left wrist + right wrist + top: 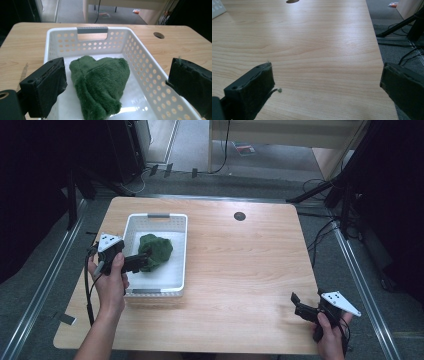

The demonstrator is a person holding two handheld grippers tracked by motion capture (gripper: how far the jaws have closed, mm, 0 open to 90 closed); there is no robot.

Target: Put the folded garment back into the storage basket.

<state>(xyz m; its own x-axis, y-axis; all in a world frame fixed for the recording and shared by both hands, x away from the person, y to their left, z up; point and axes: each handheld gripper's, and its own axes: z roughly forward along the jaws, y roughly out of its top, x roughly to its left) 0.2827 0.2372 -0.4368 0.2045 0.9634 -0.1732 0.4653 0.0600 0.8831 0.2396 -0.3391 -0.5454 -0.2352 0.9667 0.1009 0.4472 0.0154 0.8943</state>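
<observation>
**One green cloth, one white basket – stock at this moment**

Three views, taken in turn.

High view. Wooden table [240, 270]; white perforated basket [176, 251] at about 9 o'clock of the tabletop, its long axis running 12 to 6. Green plush cloth [156, 251] lies bunched inside, toward the basket's middle. Left gripper [142, 262] reaches over the basket's 9 o'clock wall, its tips right at the cloth's near edge. Right gripper [298, 306] is held low at 5 o'clock, near the table's front corner, well apart from the basket.

Left gripper view. Jaws spread wide, one on either side of the cloth and neither pressing it – nothing is held. Cloth sits on the basket floor, between the tips. Grey handle [92, 30] at 12 o'clock on the far wall.

Right gripper view. Jaws wide apart over bare wood, holding nothing; a speck of lint [279, 90] lies beside one tip. Table edge runs close by at 3 o'clock.

Progress, as a judgement: cloth is in the basket and not gripped; either a release is complete or a pick is yet to close.

Room: walls hem the left gripper at 3 and 9 o'clock; straight up is free. Open tabletop from 12 through 4 o'clock.
</observation>
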